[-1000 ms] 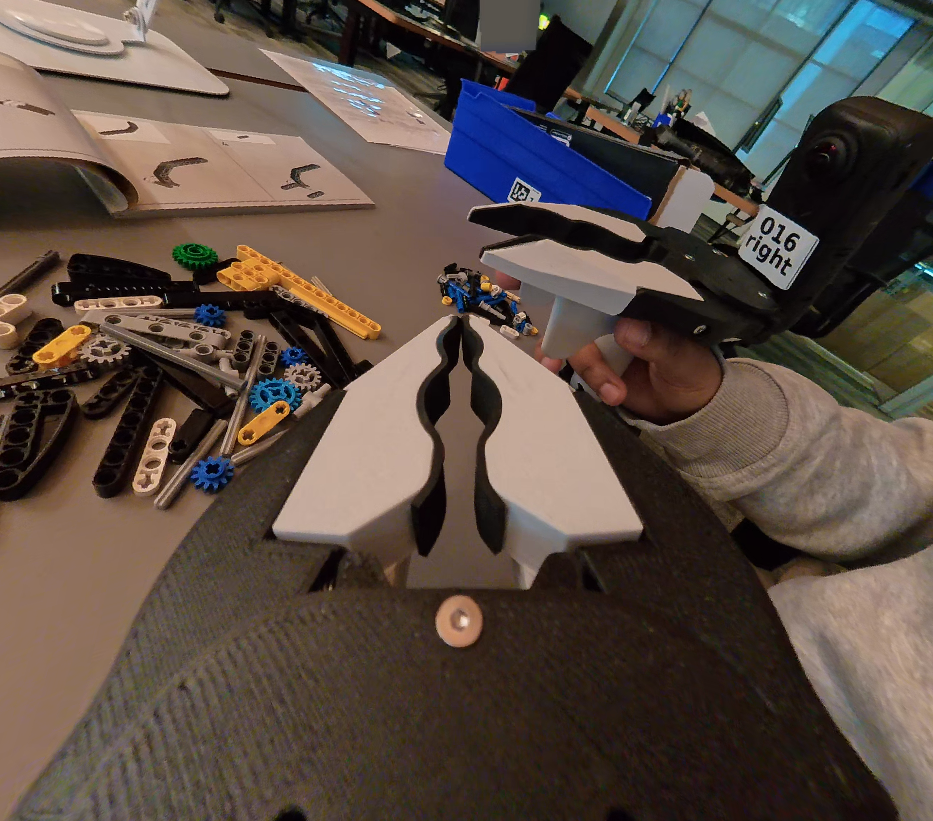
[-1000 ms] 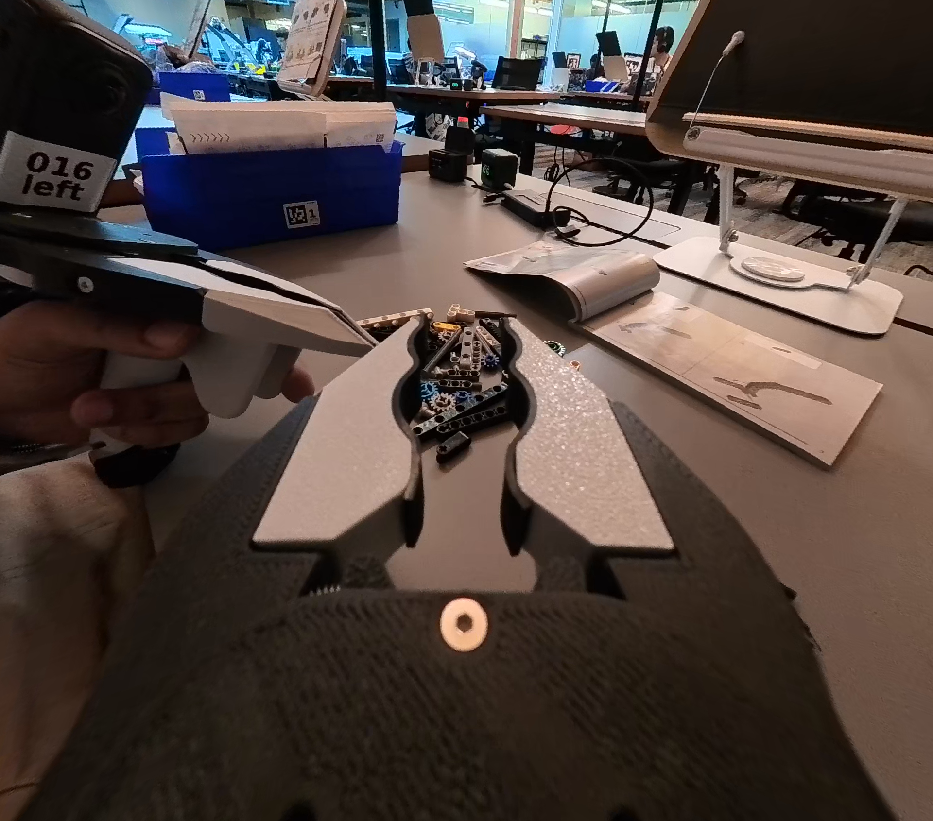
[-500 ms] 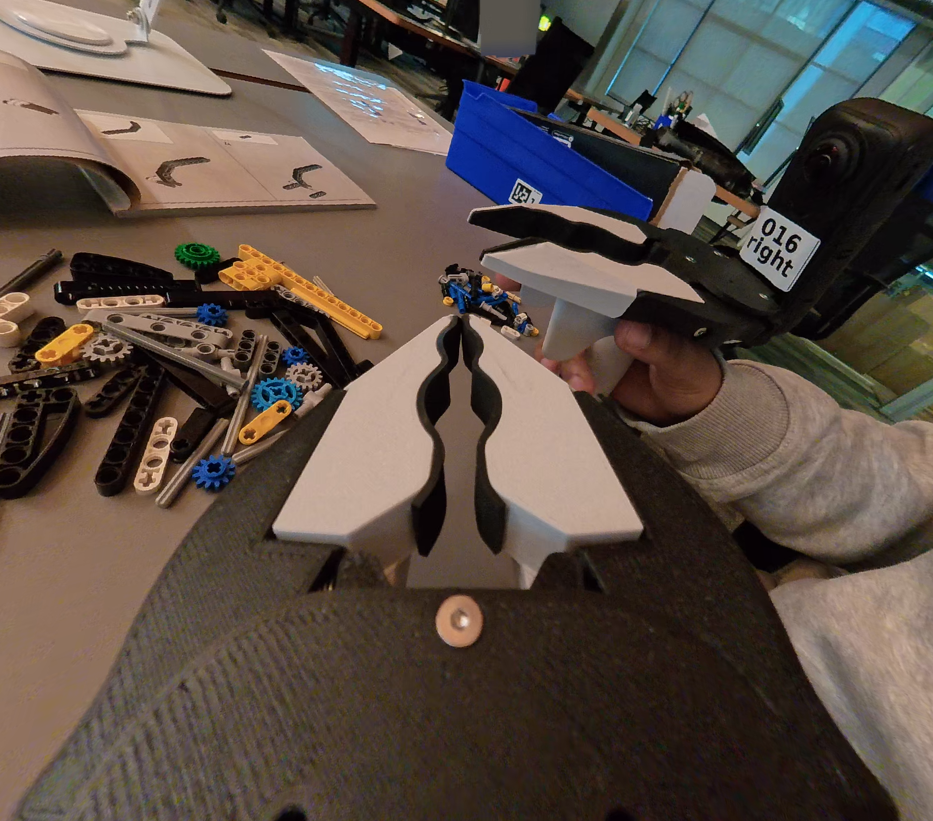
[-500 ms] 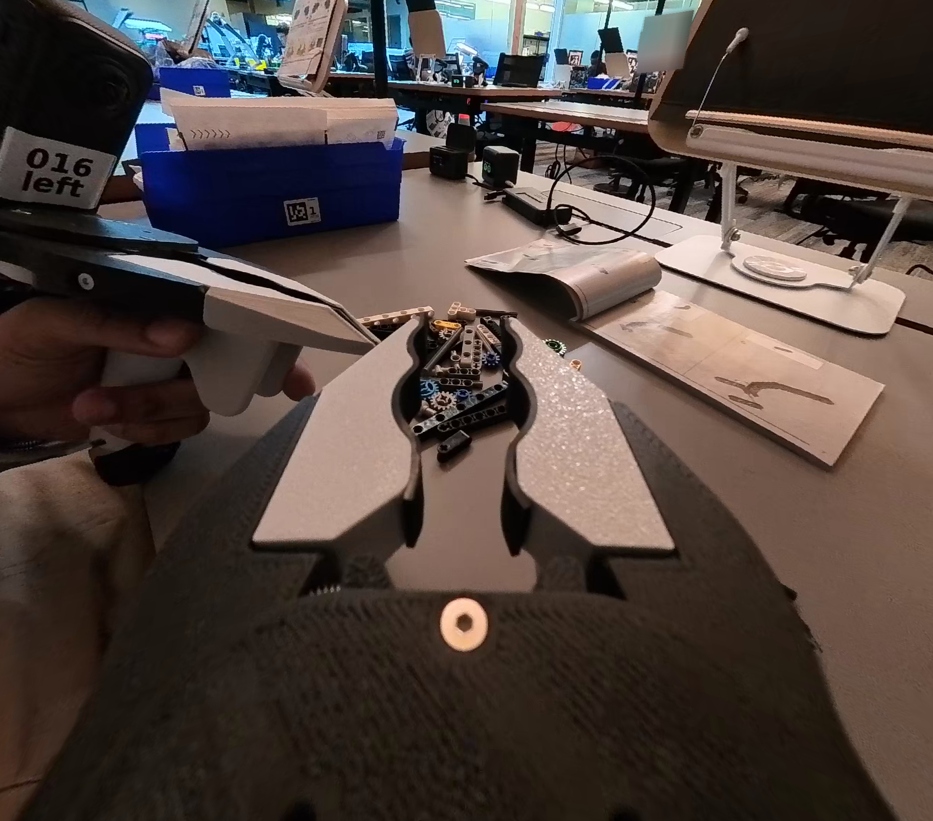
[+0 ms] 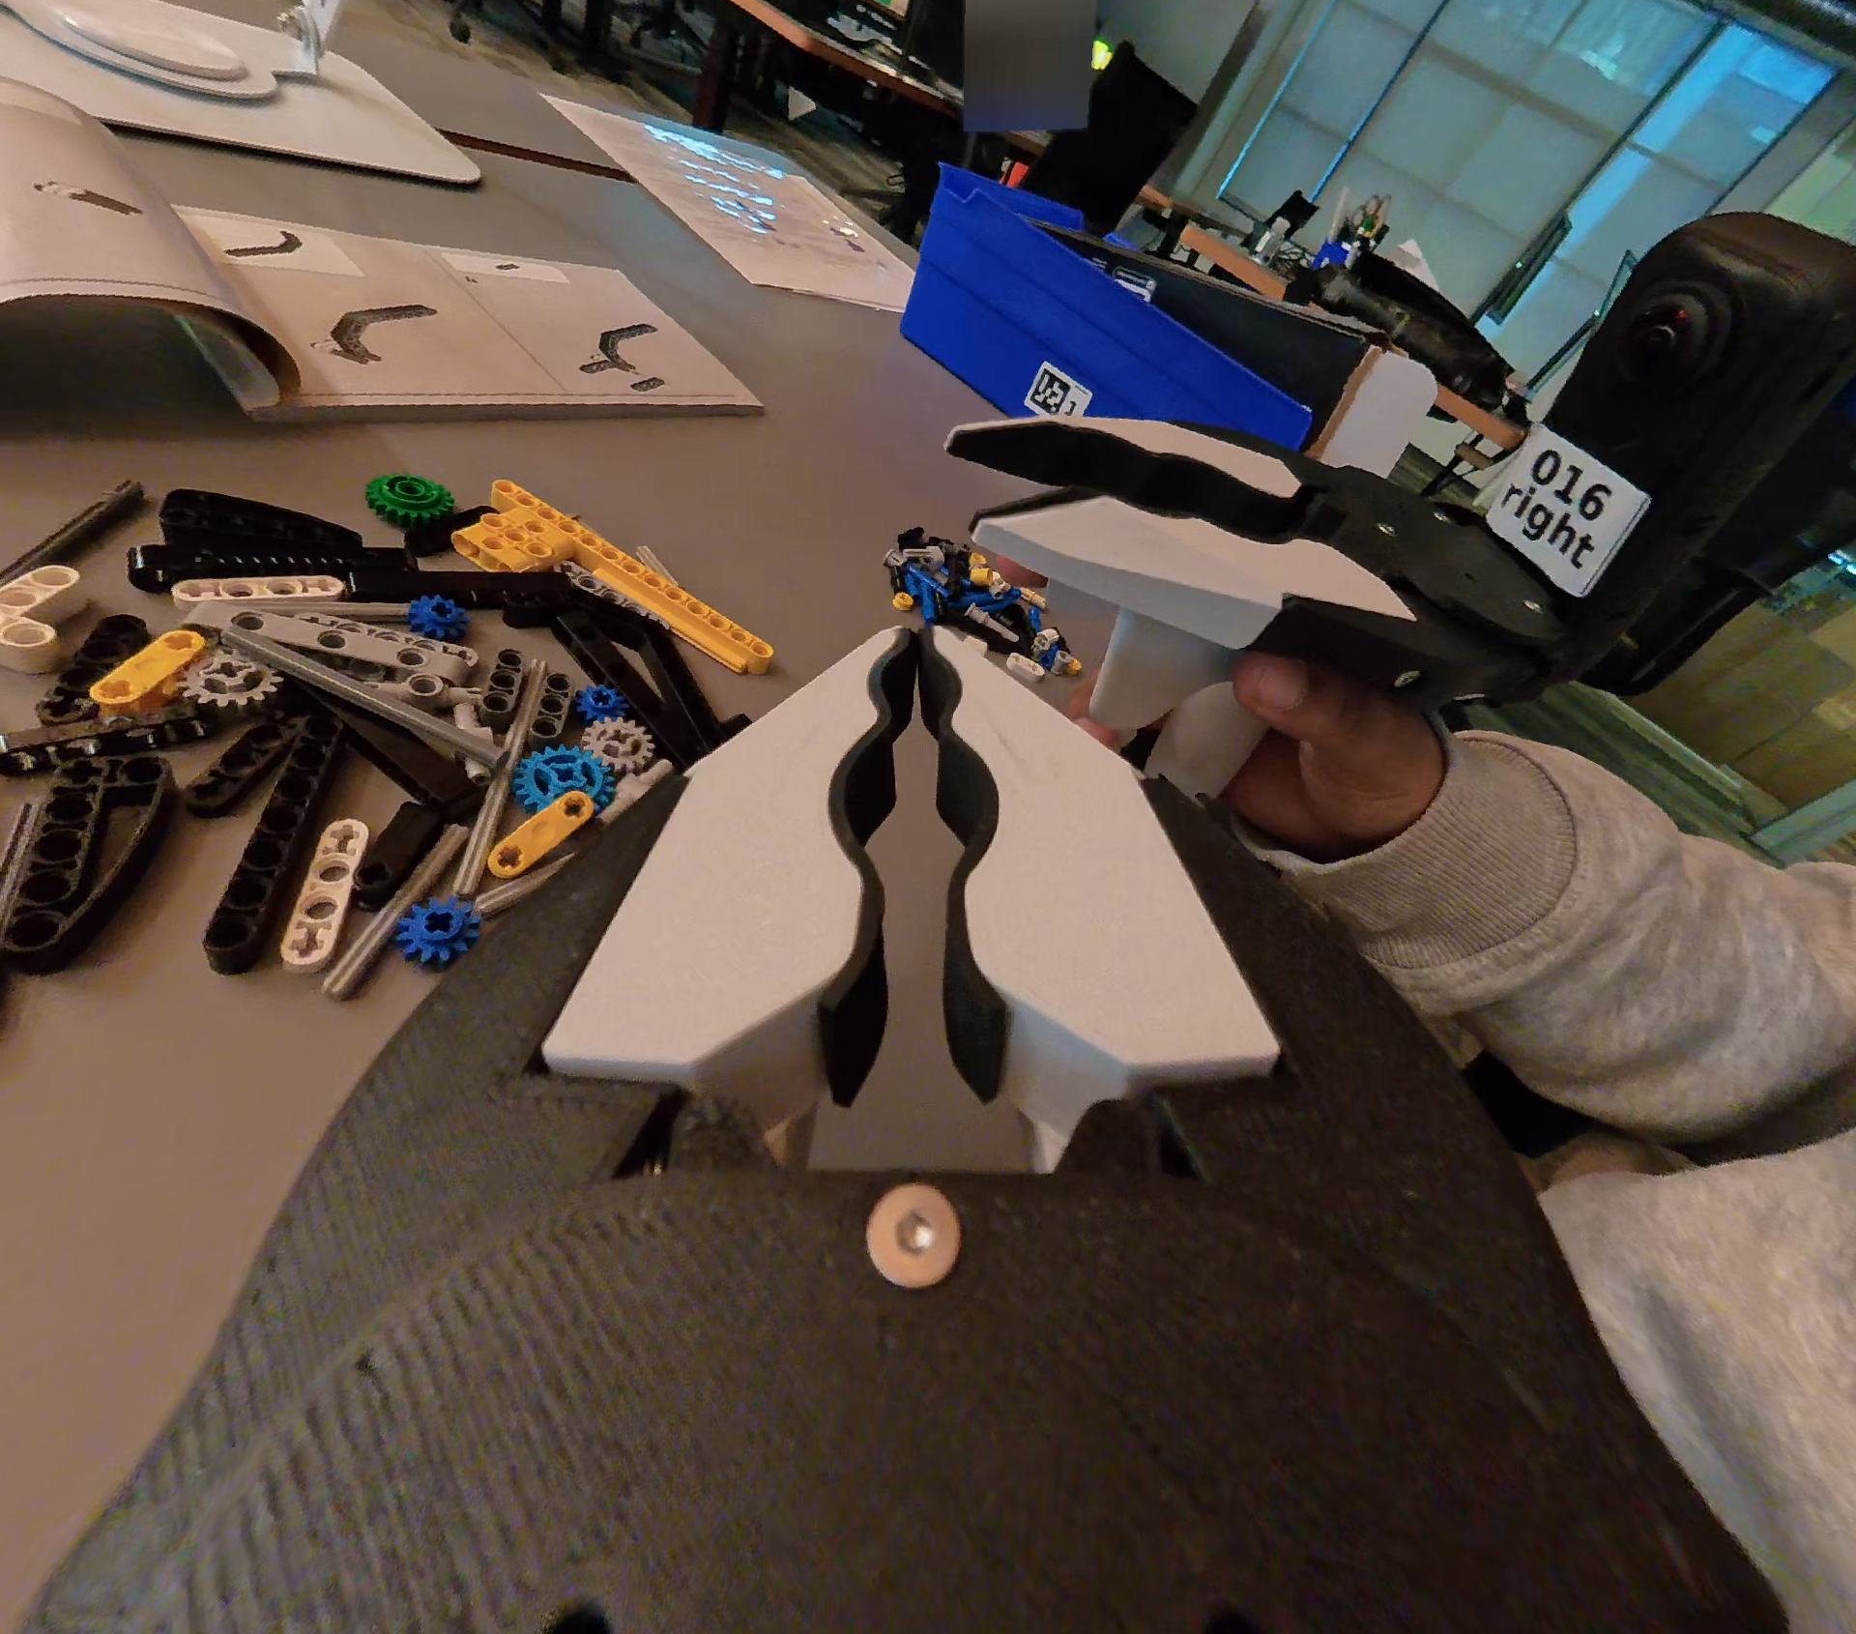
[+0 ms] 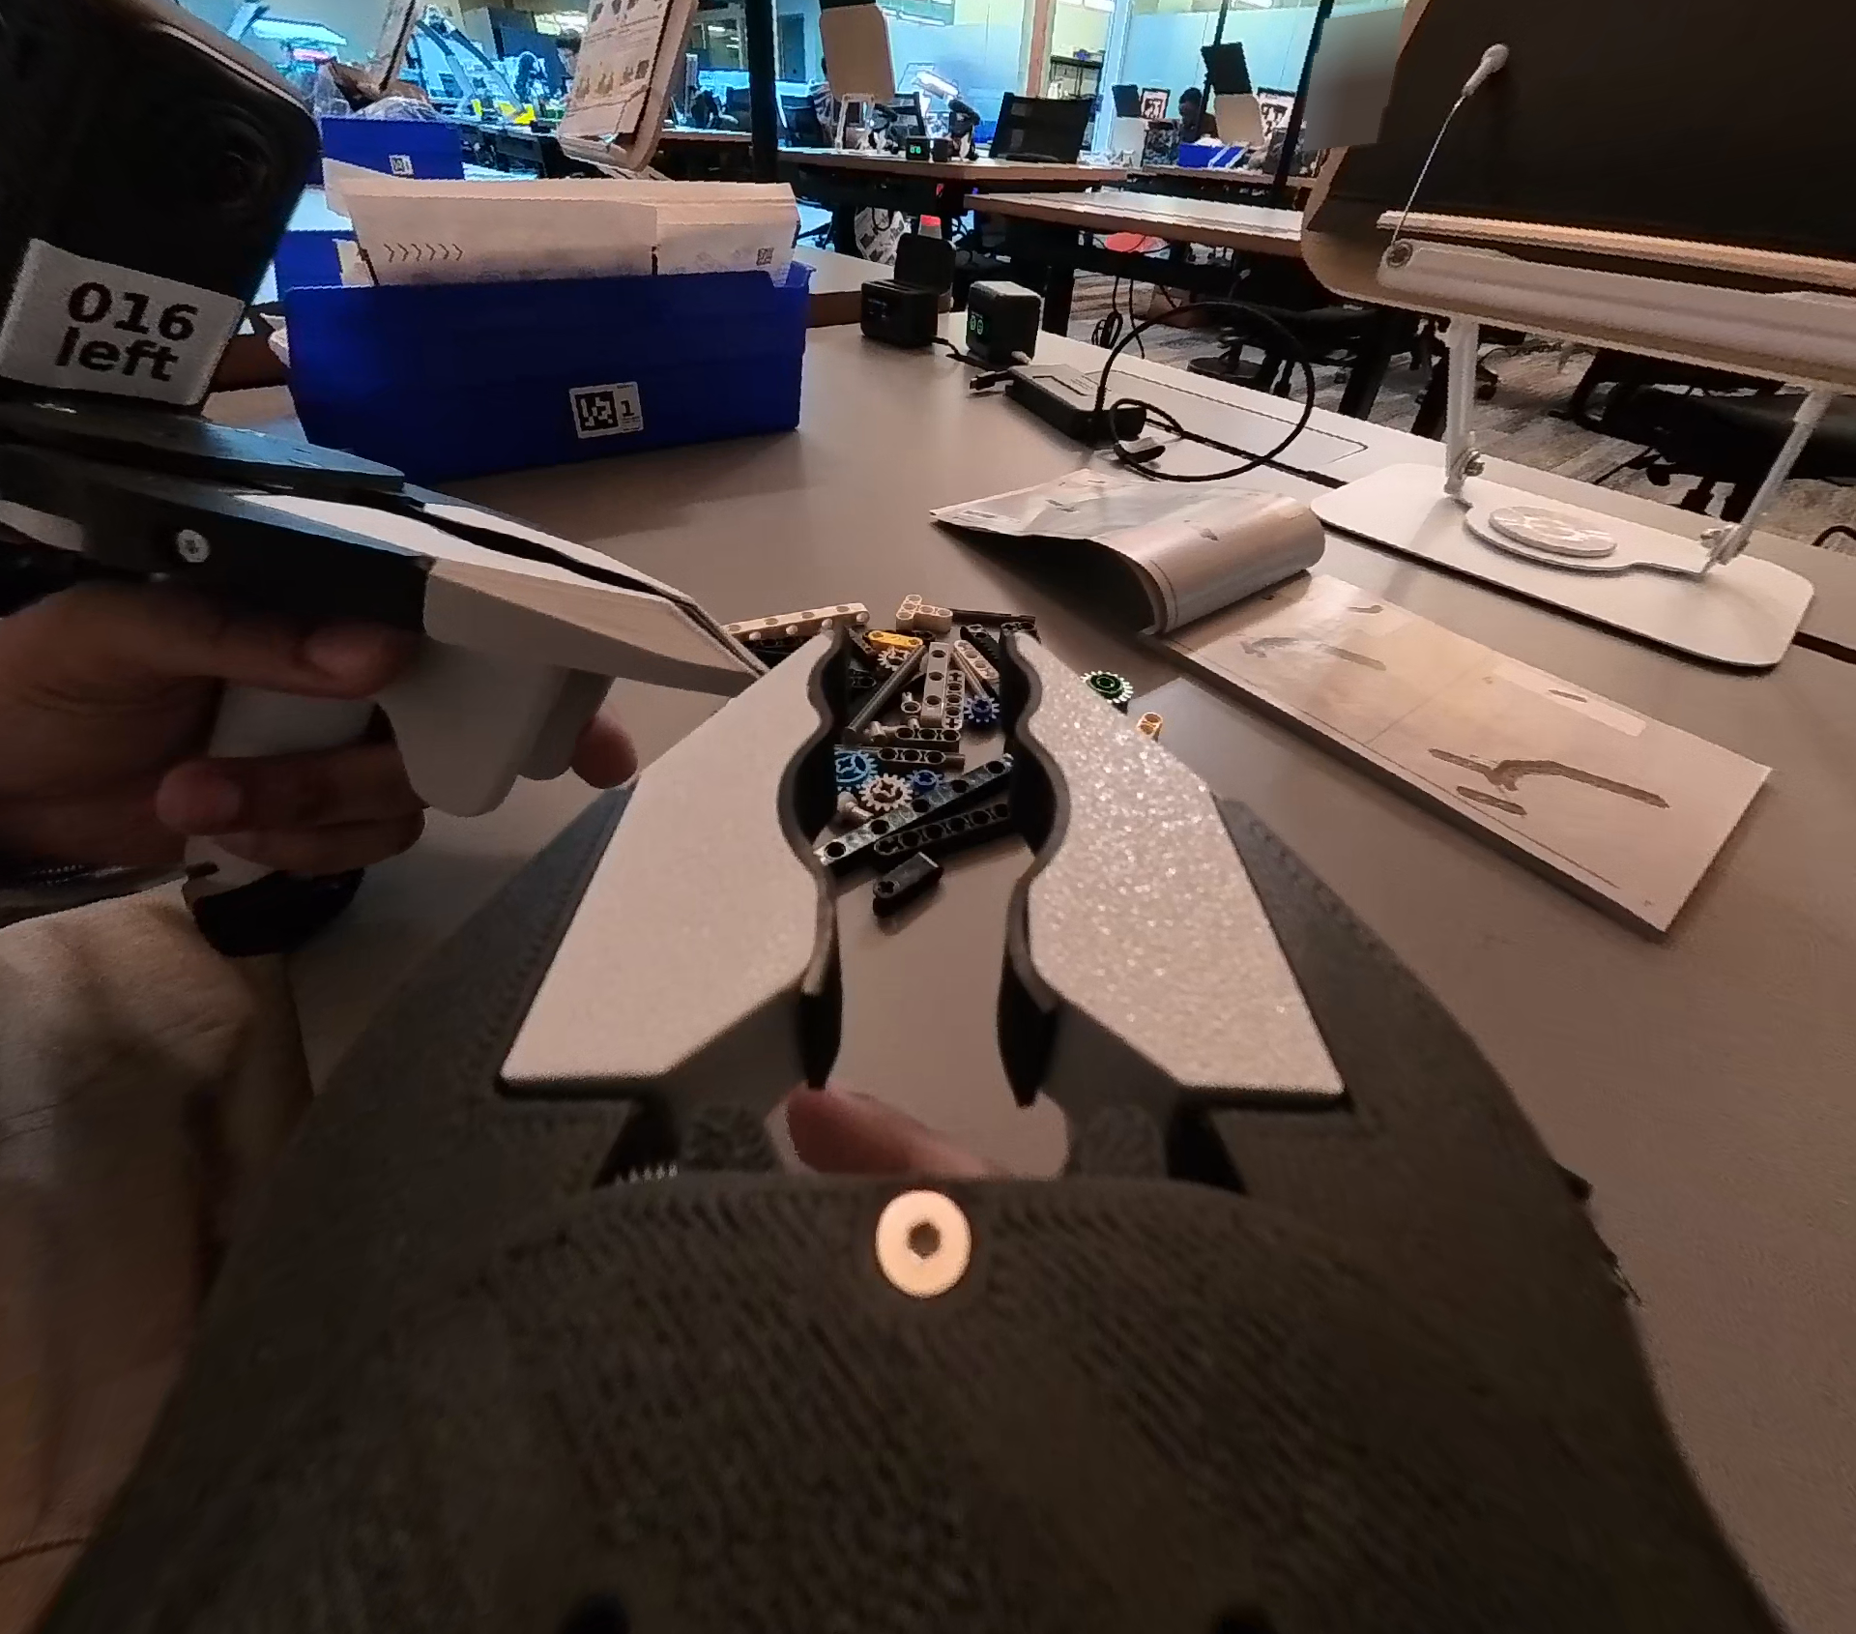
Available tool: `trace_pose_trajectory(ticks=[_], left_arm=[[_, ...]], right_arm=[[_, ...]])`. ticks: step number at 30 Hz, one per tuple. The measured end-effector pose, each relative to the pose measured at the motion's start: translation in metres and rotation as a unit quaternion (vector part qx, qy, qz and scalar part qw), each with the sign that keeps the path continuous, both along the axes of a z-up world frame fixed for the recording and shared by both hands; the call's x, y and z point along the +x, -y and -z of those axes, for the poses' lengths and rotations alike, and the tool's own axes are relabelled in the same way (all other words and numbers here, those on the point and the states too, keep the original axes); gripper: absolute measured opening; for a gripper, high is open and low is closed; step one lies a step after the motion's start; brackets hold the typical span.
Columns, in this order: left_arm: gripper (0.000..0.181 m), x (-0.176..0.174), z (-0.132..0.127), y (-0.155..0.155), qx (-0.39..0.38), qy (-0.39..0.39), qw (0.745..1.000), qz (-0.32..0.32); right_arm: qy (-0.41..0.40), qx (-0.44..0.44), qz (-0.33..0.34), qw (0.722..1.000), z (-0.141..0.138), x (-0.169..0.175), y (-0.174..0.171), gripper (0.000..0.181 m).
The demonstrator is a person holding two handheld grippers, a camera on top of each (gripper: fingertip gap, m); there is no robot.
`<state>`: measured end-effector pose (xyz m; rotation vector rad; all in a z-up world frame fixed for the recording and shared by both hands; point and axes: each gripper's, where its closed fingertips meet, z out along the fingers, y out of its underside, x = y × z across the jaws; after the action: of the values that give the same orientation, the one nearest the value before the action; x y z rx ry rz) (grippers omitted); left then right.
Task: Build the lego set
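A pile of loose lego pieces (image 5: 352, 712) lies on the grey table (image 5: 151, 1134): black and grey beams, blue and grey gears, a long yellow beam (image 5: 623, 571) and a green gear (image 5: 407, 496). A small heap of blue pins (image 5: 964, 591) lies just past my left gripper (image 5: 916, 642), which is shut and empty above the table. My right gripper (image 6: 919, 642) is open and empty, and the pile (image 6: 914, 762) shows between its fingers. It hovers to the right in the left wrist view (image 5: 964, 481). The left gripper (image 6: 743, 667) shows at the left in the right wrist view.
An open instruction booklet (image 5: 402, 320) lies beyond the pile and shows in the right wrist view (image 6: 1406, 712). A blue bin (image 5: 1065, 340) with papers (image 6: 562, 220) stands at the back. A white stand base (image 6: 1567, 561) and cables (image 6: 1205, 421) sit farther off. My right fingertips sit around 4 cm from my left ones. Both grippers' tips are roughly 15 cm from the green gear (image 5: 407, 496).
Almost nothing. Both grippers hold their places with only a slight drift, and the pieces have not moved.
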<state>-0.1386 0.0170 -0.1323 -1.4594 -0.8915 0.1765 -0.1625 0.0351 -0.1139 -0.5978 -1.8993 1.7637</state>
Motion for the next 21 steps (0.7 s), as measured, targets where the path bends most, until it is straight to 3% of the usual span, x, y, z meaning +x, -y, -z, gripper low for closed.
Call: trace_pose_trajectory(ticks=[13, 18, 21], left_arm=[[0.000, -0.006, -0.003, 0.011, 0.018, 0.000, 1.000, -0.016], [0.000, -0.004, -0.006, 0.012, 0.003, -0.021, 1.000, -0.020], [0.000, -0.004, -0.006, 0.012, 0.011, -0.020, 1.000, -0.018]], right_arm=[[0.007, -0.012, 0.006, 1.000, -0.004, -0.005, -0.007, 0.025], [-0.055, -0.034, 0.088, 0.994, -0.049, -0.026, -0.086, 0.022], [0.025, -0.047, 0.111, 0.992, -0.034, -0.048, -0.140, 0.033]])
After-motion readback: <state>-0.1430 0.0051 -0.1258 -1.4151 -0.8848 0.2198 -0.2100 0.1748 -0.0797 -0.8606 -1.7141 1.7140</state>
